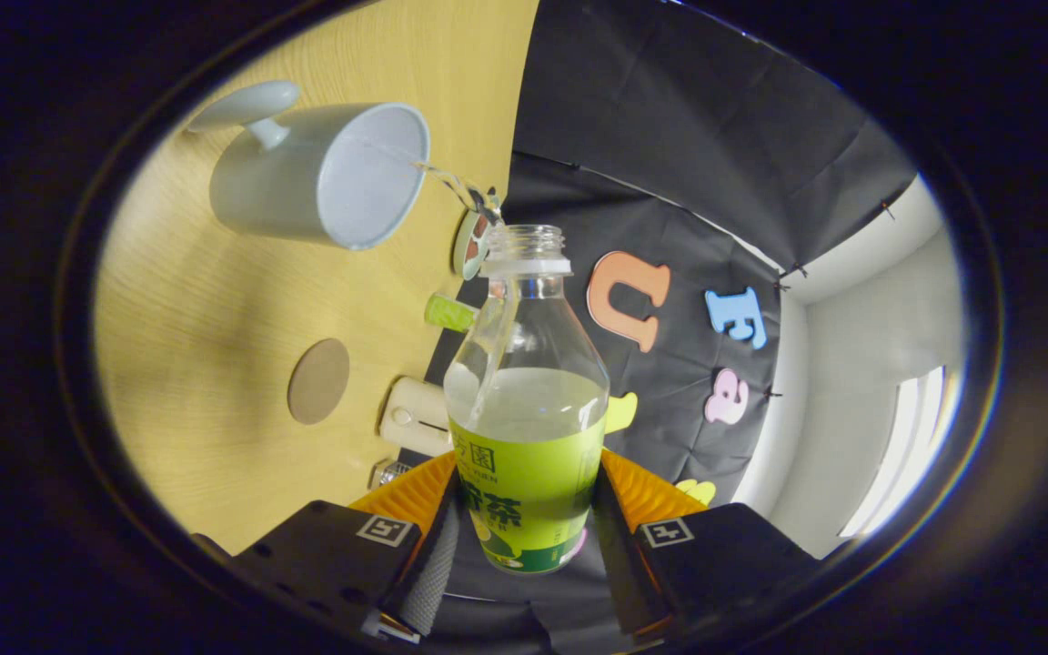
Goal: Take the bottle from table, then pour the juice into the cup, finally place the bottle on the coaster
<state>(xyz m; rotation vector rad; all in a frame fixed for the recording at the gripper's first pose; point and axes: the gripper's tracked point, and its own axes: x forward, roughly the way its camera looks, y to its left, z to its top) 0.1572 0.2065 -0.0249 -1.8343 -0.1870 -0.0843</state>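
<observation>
bottle [529,400] – uncapped, about half full, clamped between the fingers [524,537], long axis running straight ahead of them, tipped so a thin stream arcs from its mouth into the cup [324,177]. coaster [318,381] – on the tabletop [206,318], nearer than the cup.

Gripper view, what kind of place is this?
Probably a staged test booth, not a home: black cloth wall behind a wooden table, where the claw grips a bottle pouring into a cup.
</observation>
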